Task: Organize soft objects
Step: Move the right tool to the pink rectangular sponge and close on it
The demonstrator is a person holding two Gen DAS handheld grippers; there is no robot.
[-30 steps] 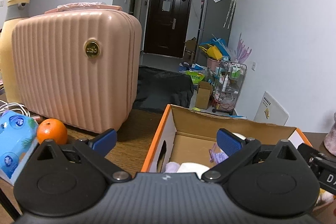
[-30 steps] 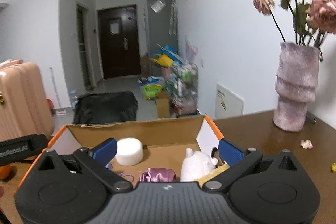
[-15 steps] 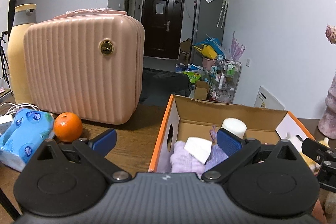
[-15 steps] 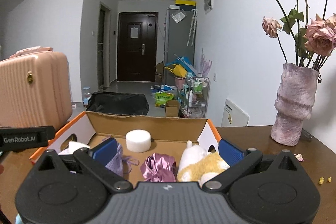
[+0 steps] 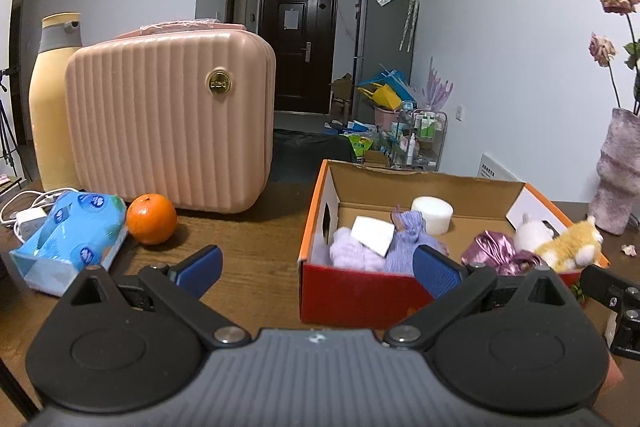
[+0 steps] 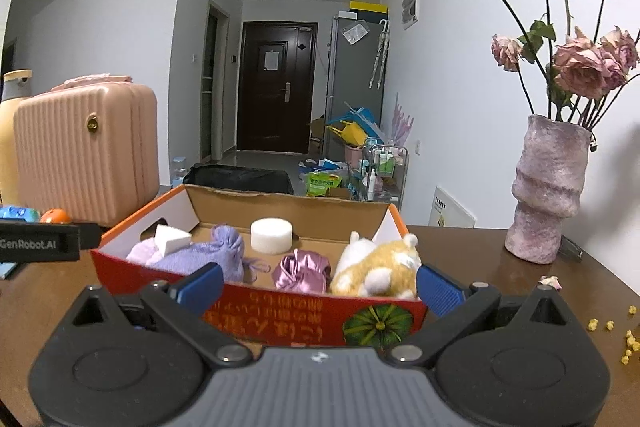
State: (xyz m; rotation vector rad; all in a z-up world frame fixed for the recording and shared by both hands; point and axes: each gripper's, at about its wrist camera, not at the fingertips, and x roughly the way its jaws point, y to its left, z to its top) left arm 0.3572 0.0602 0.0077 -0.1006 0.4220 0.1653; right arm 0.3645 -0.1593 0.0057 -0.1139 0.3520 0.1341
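**Soft things sit boxed, both grippers empty**

The box (image 6: 256,303) on the table (image 5: 248,239) holds the knit pouch (image 6: 208,259) at nine o'clock, plush toy (image 6: 380,267) at three, satin scrunchie (image 6: 300,271) and sponge (image 6: 272,235). All look light and squashy; pinch mid-body. Left gripper (image 5: 318,265) and right gripper (image 6: 320,285) gape, holding nothing.

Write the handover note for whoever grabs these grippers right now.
Left gripper: open, empty, in front of the box's left end.
Right gripper: open, empty, in front of the box's right half.
Box on the table holds: lilac knit pouch with a white card on it, white foam disc, pink satin pouch, plush toy.
Done: all four soft things sit in the box.
Left: outside it, only the tissue pack looks soft; it lies by the orange. Check whether it belongs.
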